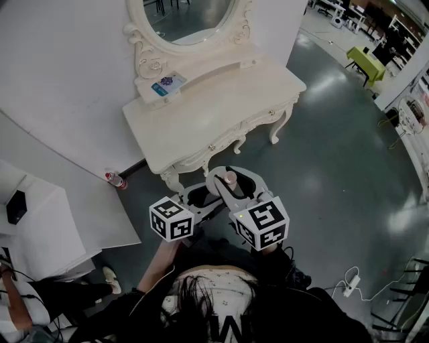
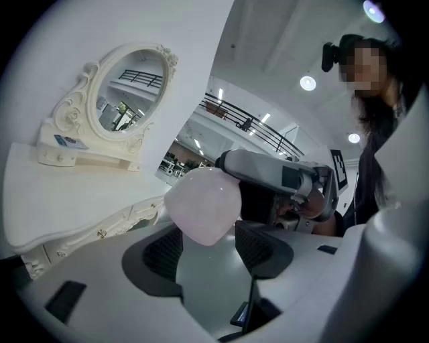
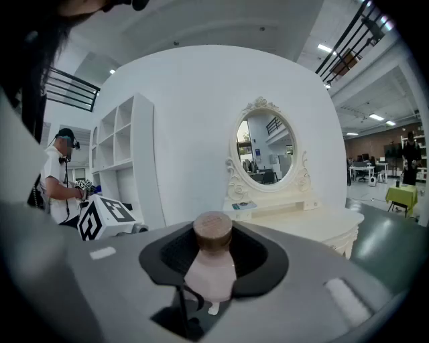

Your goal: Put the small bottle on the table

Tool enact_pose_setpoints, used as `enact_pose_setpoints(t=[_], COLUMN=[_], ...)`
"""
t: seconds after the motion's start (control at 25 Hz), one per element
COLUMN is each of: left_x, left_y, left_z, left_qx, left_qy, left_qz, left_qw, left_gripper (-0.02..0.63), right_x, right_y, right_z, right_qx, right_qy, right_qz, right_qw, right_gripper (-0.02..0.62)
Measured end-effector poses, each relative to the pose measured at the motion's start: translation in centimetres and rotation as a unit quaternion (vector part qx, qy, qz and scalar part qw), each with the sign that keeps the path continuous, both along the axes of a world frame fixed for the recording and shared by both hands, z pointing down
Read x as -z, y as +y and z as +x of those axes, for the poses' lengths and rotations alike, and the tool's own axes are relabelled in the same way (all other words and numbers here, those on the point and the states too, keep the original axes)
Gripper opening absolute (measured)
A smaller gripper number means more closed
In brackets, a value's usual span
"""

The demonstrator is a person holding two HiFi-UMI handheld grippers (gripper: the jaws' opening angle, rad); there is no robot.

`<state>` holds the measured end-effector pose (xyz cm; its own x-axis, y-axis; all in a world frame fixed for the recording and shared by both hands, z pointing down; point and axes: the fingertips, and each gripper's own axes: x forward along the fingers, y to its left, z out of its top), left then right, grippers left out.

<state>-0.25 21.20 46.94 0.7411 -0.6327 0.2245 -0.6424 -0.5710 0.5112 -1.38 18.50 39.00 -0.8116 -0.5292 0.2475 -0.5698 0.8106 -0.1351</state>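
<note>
Count: one bottle (image 3: 212, 260), two grippers, two marker cubes (one per gripper), one dressing table (image 1: 201, 124), one oval mirror (image 1: 191, 17). One small card (image 1: 167, 84) is lying on the shelf under the mirror. One red-capped item (image 1: 114, 179) is sitting on the floor by the wall, and a second person (image 3: 60, 177) is standing off to the side by white shelving.

Right gripper (image 1: 230, 182): jaws partly open and clamping the bottle, with both dark pads pressing on the pink body below the neck. The brown cap is sticking up clear of the pads.

Left gripper (image 2: 208, 251): jaws standing wide apart and not gripping. In the left gripper view the bottle's rounded pink bottom end is hanging right at the jaw tips, over the gap. I can't tell whether it is touching a pad. The right gripper's grey finger is reaching in from the right to the bottle.

Bottle orientation: long axis is running roughly vertical, cap up and base down. The head view is looking down onto the round cap. In the right gripper view the axis is crossing the jaws' closing line at about a right angle.

Bottle location: it is in the air, not on the table. It is sitting between the two grippers, just in front of the table's front edge and over the grey floor. The left cube (image 1: 173, 220) and right cube (image 1: 263, 223) are sitting close together below it, near the person's chest.
</note>
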Motion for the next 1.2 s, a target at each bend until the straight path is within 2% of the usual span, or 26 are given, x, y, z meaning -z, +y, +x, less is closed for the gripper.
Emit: enact_pose_setpoints(t=[0.8,1.2], left_x=[-0.6,-0.7], left_y=[3.5,1.8], left_z=[2.2,2.2], left_qx=[-0.006,-0.017], left_qy=[-0.004,-0.01], left_qz=[-0.007,-0.012], left_qw=[0.9999,0.9997], left_gripper=[0.23,0.23], right_x=[-0.6,-0.7], right_y=[3.3,1.6], right_z=[2.2,2.4], right_qx=[-0.003,-0.014], right_qy=[-0.002,-0.007], right_qz=[-0.005,-0.007], right_qw=[1.0,1.0], right_gripper=[0.141,0.141])
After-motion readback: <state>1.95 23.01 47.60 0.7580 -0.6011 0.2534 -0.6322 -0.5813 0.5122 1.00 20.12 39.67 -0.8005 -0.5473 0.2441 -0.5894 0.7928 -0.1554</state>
